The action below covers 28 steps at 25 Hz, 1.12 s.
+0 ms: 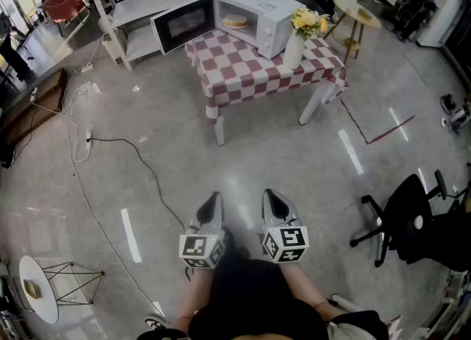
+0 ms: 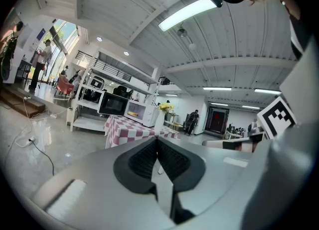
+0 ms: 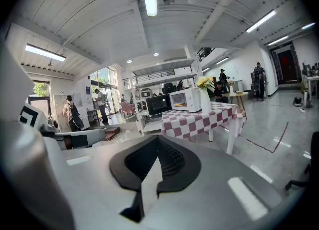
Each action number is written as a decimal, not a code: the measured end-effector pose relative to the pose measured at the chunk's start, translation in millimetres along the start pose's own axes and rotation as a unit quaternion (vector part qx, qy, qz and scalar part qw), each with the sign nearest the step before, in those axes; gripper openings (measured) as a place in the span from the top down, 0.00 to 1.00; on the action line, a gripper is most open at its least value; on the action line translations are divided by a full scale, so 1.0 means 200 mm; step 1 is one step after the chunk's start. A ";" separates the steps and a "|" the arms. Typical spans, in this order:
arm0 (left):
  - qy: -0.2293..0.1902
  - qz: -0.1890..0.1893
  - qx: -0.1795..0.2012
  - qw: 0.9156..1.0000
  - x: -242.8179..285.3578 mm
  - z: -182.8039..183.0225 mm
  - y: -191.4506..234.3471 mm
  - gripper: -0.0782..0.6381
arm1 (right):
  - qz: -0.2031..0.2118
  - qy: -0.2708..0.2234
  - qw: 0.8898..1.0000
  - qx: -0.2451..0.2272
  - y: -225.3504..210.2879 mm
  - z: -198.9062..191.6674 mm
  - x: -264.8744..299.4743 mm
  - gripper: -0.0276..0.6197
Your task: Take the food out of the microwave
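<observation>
L gripper [image 1: 213,200] & R gripper [image 1: 271,197] pinched shut, empty; microwave [image 1: 266,7] far off. Risk: reaching for food [image 1: 235,20], clipping vase [image 1: 294,51] just right.

A bench [image 1: 243,70] under a red-and-white checked cloth stands on the grey floor [image 1: 243,162]. Near its right edge a white vase [image 1: 294,50] holds yellow flowers [image 1: 307,20]. Past the bench's right corner is a small round side table [image 1: 358,12], and behind the bench run white shelves [image 1: 140,7]. A black cable [image 1: 125,156] trails over the floor to the left, and a black office chair [image 1: 408,213] stands well to the right. White tape strips [image 1: 349,151] and a red line [image 1: 383,136] mark the floor.
</observation>
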<state>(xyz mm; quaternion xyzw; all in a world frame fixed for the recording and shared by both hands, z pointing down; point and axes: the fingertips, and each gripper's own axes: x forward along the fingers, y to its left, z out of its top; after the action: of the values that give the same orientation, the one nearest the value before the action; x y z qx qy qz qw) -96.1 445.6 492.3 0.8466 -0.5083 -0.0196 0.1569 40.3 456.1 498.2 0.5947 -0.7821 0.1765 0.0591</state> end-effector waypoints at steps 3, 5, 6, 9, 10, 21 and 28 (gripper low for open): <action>0.002 0.000 0.004 1.000 -0.05 0.00 -0.04 0.88 | -0.001 0.000 1.000 0.003 -0.01 -0.02 -0.06 0.96; 0.003 0.001 0.010 1.000 -0.08 -0.01 -0.06 0.88 | -0.001 -0.004 1.000 0.005 -0.01 -0.01 -0.10 0.96; 0.004 0.000 0.014 1.000 -0.09 0.00 -0.07 0.88 | 0.000 -0.007 1.000 0.004 0.00 -0.01 -0.11 0.95; 0.003 -0.004 0.023 1.000 -0.12 0.02 -0.09 0.88 | 0.004 -0.013 1.000 -0.001 0.02 0.00 -0.15 0.95; 0.003 -0.007 0.026 1.000 -0.13 0.02 -0.10 0.88 | 0.005 -0.013 1.000 -0.001 0.02 0.00 -0.15 0.95; 0.007 -0.033 0.079 0.996 -0.18 0.03 -0.14 0.88 | 0.033 0.008 0.999 -0.005 0.07 -0.08 -0.20 0.95; 0.018 -0.051 0.096 0.994 -0.13 0.00 -0.17 0.88 | 0.036 0.006 0.999 -0.012 0.06 -0.05 -0.16 0.95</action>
<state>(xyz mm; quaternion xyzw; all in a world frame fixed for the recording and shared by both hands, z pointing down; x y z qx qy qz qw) -80.2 481.7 478.8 0.8826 -0.4612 0.0368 0.0832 38.0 492.1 495.6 0.5647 -0.8045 0.1724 0.0646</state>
